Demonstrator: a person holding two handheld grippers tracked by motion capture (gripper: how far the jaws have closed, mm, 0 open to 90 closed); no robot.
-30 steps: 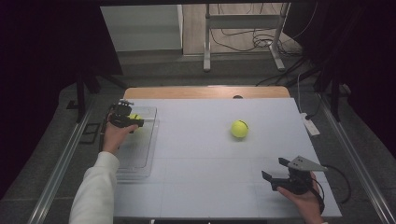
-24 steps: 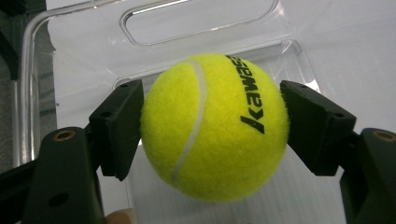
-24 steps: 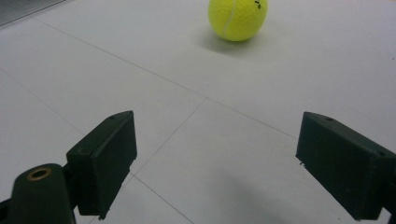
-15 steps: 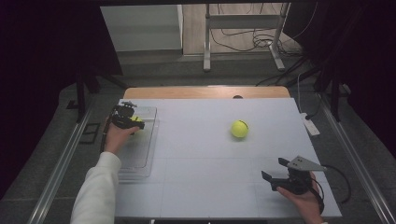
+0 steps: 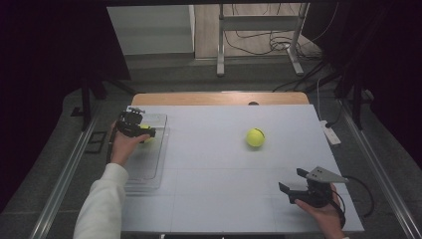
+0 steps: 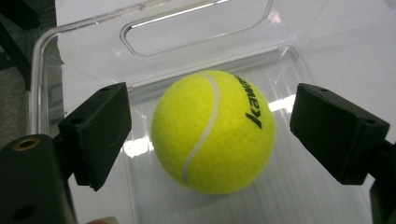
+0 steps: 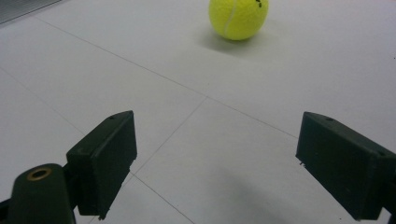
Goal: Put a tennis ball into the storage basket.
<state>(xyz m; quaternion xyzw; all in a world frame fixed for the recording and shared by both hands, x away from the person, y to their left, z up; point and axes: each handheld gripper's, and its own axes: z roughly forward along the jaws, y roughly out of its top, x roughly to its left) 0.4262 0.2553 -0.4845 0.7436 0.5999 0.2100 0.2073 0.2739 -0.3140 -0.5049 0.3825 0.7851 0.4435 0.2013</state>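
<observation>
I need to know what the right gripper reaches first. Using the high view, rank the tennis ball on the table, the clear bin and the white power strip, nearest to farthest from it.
1. White power strip, at the table's right edge.
2. Tennis ball, mid-table; close to the strip's distance, hard to call.
3. Clear bin, far left.

a white table [image 5: 219,164] is seen at the centre of the frame, with a wooden edge along its top. at the left of the frame the left gripper [image 5: 135,125] is held over a clear plastic bin [image 5: 149,172], and a yellow ball [image 5: 147,132] is glimpsed beside its jaws. a second tennis ball [image 5: 255,137] is seen right of centre. at the lower right the right gripper [image 5: 294,183] is held with jaws spread apart. cables are seen on the floor at the top.
</observation>
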